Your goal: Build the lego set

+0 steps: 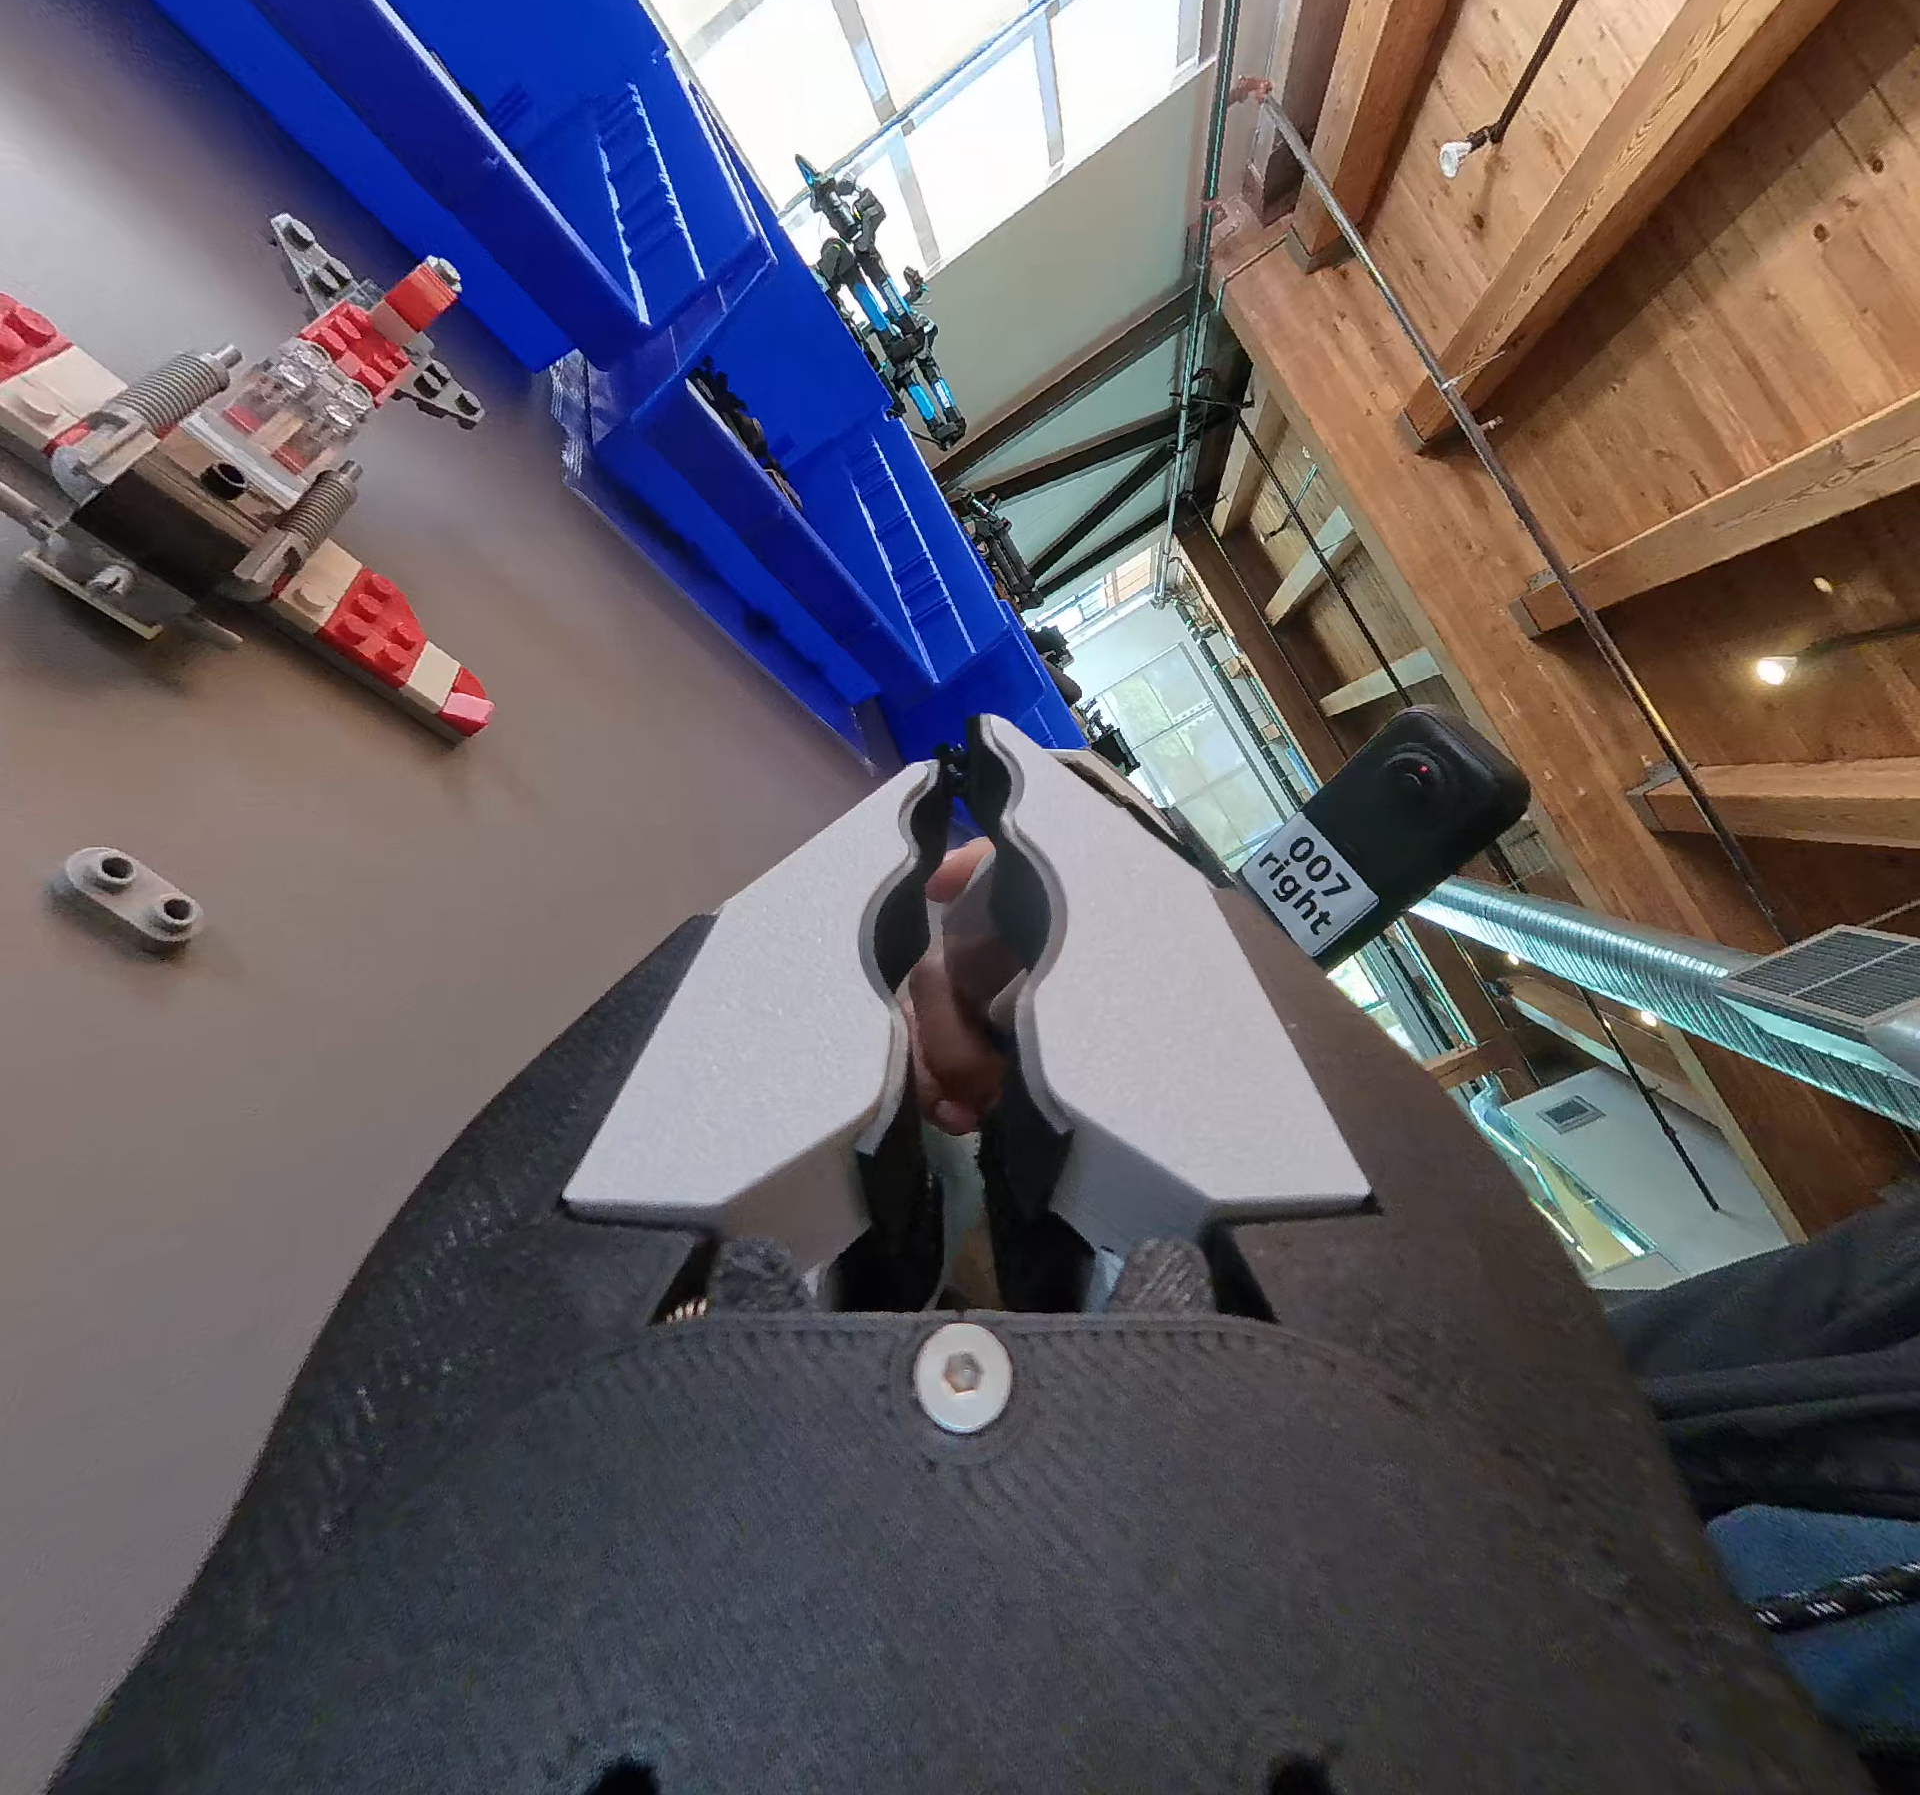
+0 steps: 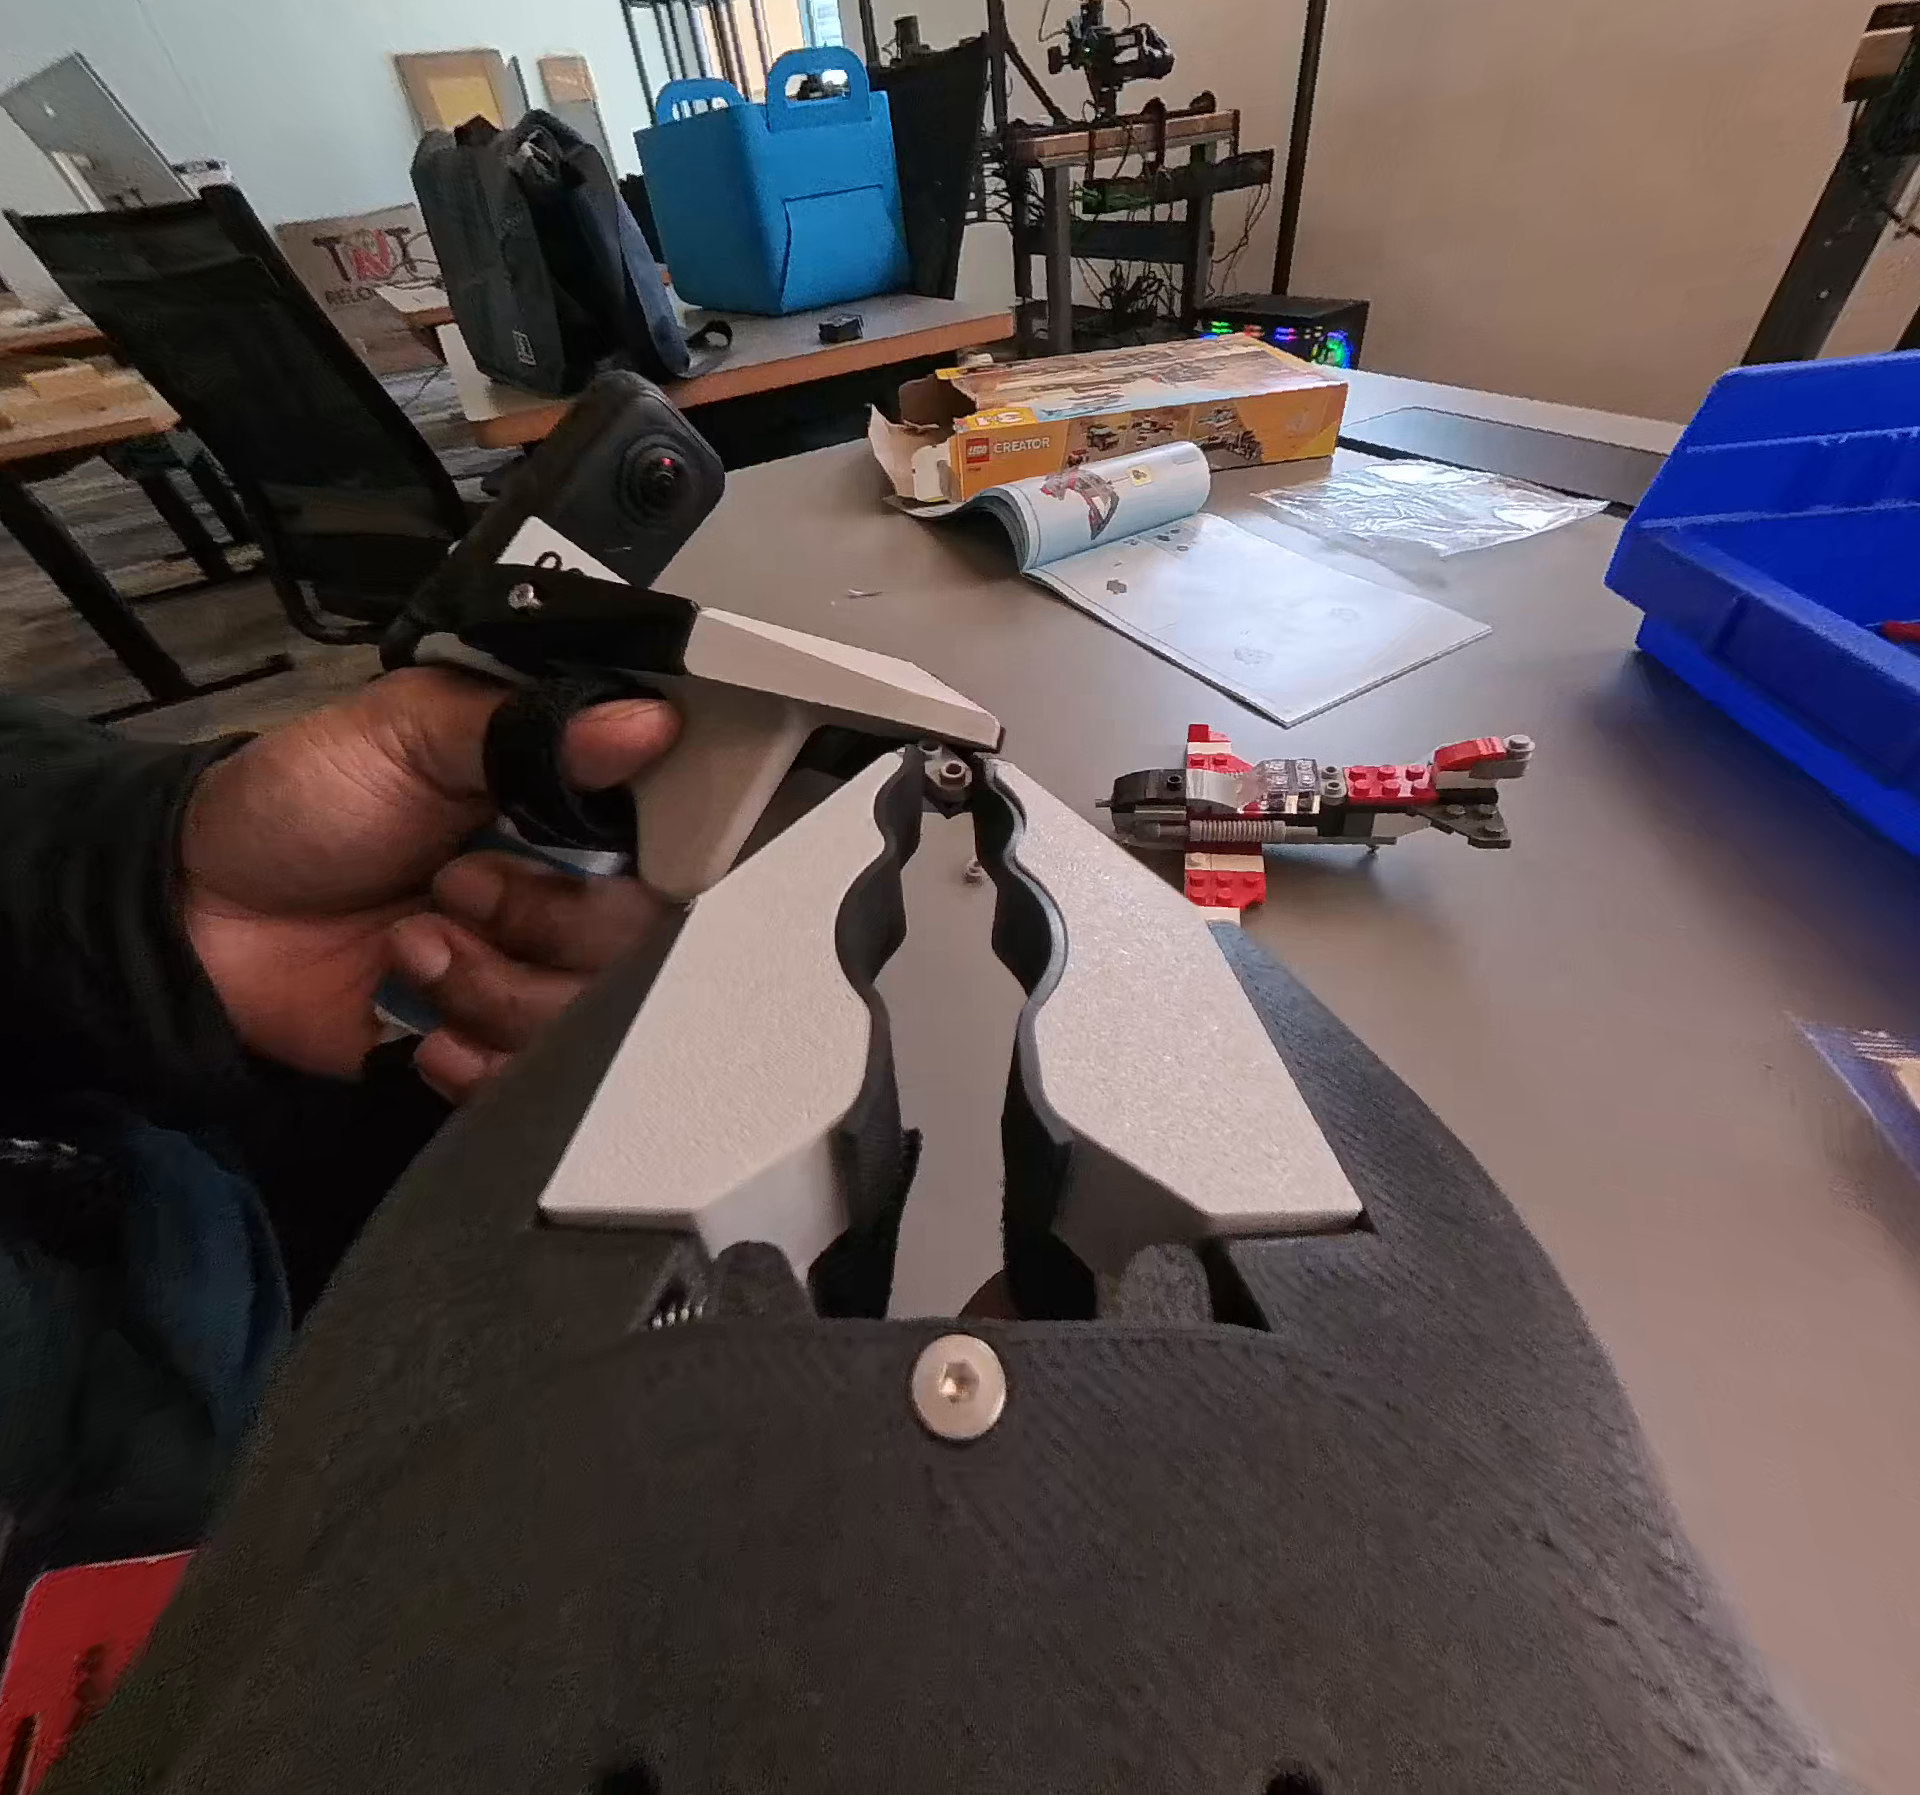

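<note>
At centre frame of the right wrist view, the right gripper (image 2: 951,777) was closed at its tips on a small grey piece (image 2: 948,775), while the left gripper (image 2: 940,743), entering from the left in a hand (image 2: 416,862), met the same piece from above. In the left wrist view the left gripper's (image 1: 968,769) fingers (image 1: 800,966) were pressed together at the tips on something small and dark, too little of it showing to name. Right of centre lay the red, white and grey lego model (image 2: 1320,800) on the grey table (image 2: 1455,1174); the left wrist view showed it at the left edge (image 1: 239,488). Only the left wrist view showed a loose grey two-stud plate (image 1: 127,898) at middle left and the wooden ceiling (image 1: 1662,291). Only the right wrist view showed the open instruction booklet (image 2: 1226,592), the printed lego box (image 2: 1132,420) and a clear plastic bag (image 2: 1423,504) beyond the model. Blue bins appeared in both views (image 1: 644,218) (image 2: 1787,561). Both camera housings (image 1: 1403,810) (image 2: 634,478) bore white labels.
</note>
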Demonstrator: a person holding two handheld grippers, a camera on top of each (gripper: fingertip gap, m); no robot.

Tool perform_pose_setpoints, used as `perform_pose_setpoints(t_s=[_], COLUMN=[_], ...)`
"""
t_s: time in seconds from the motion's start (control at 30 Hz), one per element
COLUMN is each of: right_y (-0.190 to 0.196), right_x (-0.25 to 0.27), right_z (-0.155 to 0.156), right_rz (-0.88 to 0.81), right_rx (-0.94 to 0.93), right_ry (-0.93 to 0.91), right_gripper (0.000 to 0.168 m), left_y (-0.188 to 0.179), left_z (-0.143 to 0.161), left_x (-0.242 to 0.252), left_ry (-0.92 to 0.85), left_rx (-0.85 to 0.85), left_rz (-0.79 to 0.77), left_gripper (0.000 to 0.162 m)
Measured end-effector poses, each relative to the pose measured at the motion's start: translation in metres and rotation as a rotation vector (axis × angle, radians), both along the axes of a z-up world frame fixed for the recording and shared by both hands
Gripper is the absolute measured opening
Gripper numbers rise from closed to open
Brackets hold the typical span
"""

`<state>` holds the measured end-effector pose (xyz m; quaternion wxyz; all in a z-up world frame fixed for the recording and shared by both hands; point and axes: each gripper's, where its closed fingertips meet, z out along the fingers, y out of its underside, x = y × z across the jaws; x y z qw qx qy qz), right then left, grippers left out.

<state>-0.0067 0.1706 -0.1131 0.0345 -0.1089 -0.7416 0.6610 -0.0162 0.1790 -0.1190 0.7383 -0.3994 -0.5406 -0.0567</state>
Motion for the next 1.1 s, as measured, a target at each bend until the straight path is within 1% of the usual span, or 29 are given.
perform_pose_setpoints(t_s=[0.1, 0.2, 0.3, 0.53, 0.8, 0.93, 1.1], right_y=[-0.001, 0.001, 0.003, 0.003, 0.005, 0.006, 0.007], right_x=[-0.001, -0.001, 0.0, -0.006, -0.003, -0.004, -0.006], right_z=[-0.002, -0.002, -0.001, -0.006, -0.012, -0.015, -0.02], right_rz=[-0.001, -0.013, -0.027, -0.087, -0.045, -0.05, -0.069], right_rx=[0.009, 0.047, 0.071, 0.14, 0.187, 0.225, 0.284], right_ry=[0.019, 0.125, 0.216, 0.326, 0.367, 0.441, 0.526], right_gripper=[0.01, 0.01, 0.018, 0.021, 0.02, 0.019, 0.013], left_y=[-0.001, -0.003, -0.008, -0.006, -0.001, 0.003, 0.006], left_z=[-0.001, -0.002, -0.002, -0.003, -0.006, -0.008, -0.009], left_x=[-0.001, -0.002, -0.004, -0.004, -0.003, -0.002, -0.001], left_ry=[-0.028, -0.055, -0.081, -0.153, -0.183, -0.197, -0.208], left_rx=[0.039, 0.104, 0.175, 0.337, 0.35, 0.343, 0.328], left_rz=[-0.004, -0.001, -0.002, -0.049, -0.088, -0.115, -0.141], left_gripper=[0.004, 0.003, 0.005, 0.005, 0.005, 0.005, 0.005])
